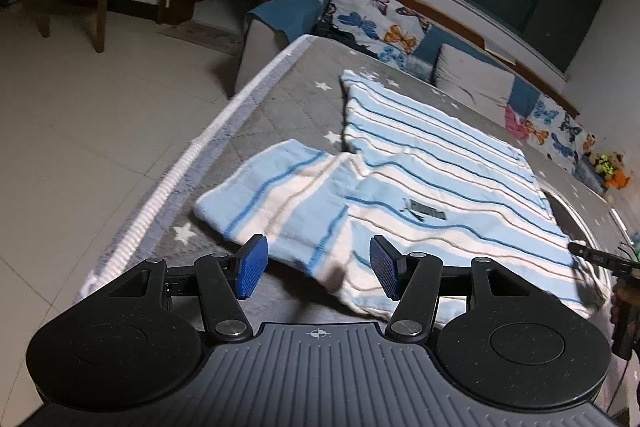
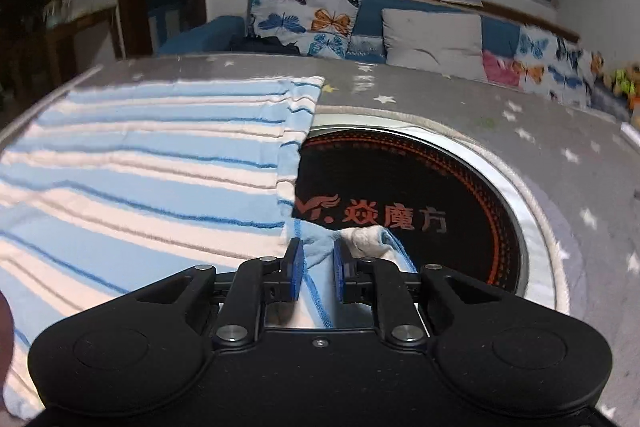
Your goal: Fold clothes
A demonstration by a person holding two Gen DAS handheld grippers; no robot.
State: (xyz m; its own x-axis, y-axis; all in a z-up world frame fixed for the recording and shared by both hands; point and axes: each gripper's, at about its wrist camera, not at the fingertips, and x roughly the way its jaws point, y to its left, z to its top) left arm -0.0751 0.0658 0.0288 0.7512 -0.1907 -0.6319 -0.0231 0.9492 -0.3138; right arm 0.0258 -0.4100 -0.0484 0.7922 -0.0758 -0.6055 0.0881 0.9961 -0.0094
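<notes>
striped shirt [image 1: 420,179] | grey star-print table cover [image 1: 280,99] | butterfly cushions [image 1: 372,19]

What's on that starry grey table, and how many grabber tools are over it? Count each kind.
Striped shirt: 1
Round black hotplate: 1
Grippers: 2, left gripper and right gripper
Total: 4

The left gripper [image 1: 316,267] points forward and down, its 2 blue pads [image 1: 251,266] standing well apart with nothing pinched between them. The right gripper [image 2: 316,273] also tilts downward, its pads [image 2: 294,271] drawn close with only a narrow gap, a fold of striped cloth [image 2: 318,255] lying in that gap, loosely, not squeezed
</notes>
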